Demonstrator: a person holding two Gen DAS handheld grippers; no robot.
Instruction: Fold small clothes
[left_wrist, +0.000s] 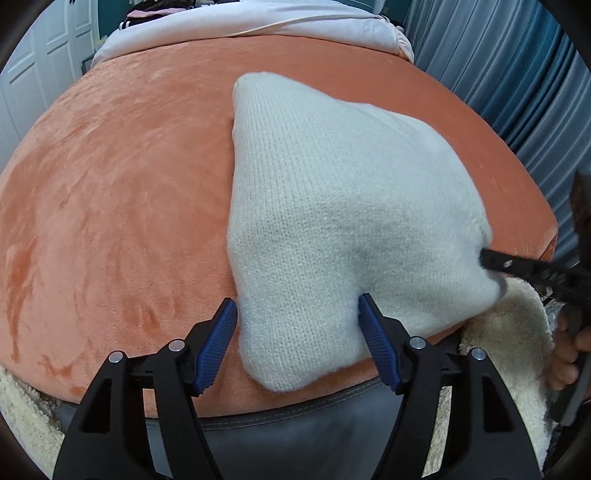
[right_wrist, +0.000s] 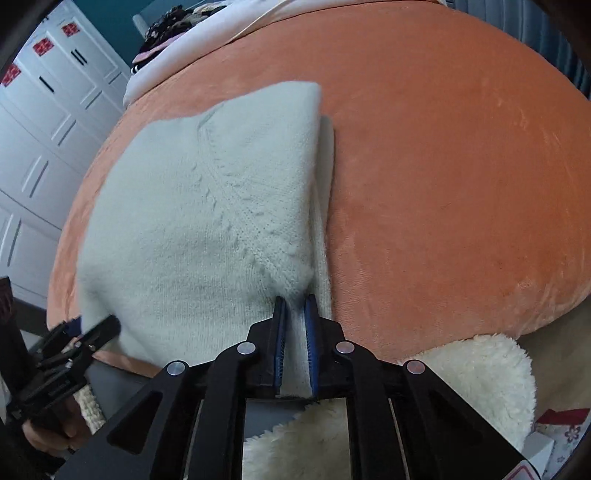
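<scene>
A pale white knit sweater (left_wrist: 332, 206) lies on an orange plush surface (left_wrist: 110, 184), its near part hanging over the front edge. My left gripper (left_wrist: 297, 306) is open, its blue pads astride the sweater's near left corner without pinching it. My right gripper (right_wrist: 295, 306) is shut on the sweater's near right edge (right_wrist: 293, 332), with fabric pinched between the pads. The sweater fills the left half of the right wrist view (right_wrist: 207, 206). The right gripper shows at the right edge of the left wrist view (left_wrist: 491, 260); the left gripper shows at the lower left of the right wrist view (right_wrist: 96, 325).
A cream fleece throw (right_wrist: 461, 384) lies below the orange surface's front edge. A white sheet (left_wrist: 258, 18) and dark clothes (right_wrist: 170, 26) lie at the far end. White cabinet doors (right_wrist: 44, 129) stand to the left, blue curtains (left_wrist: 517, 74) to the right.
</scene>
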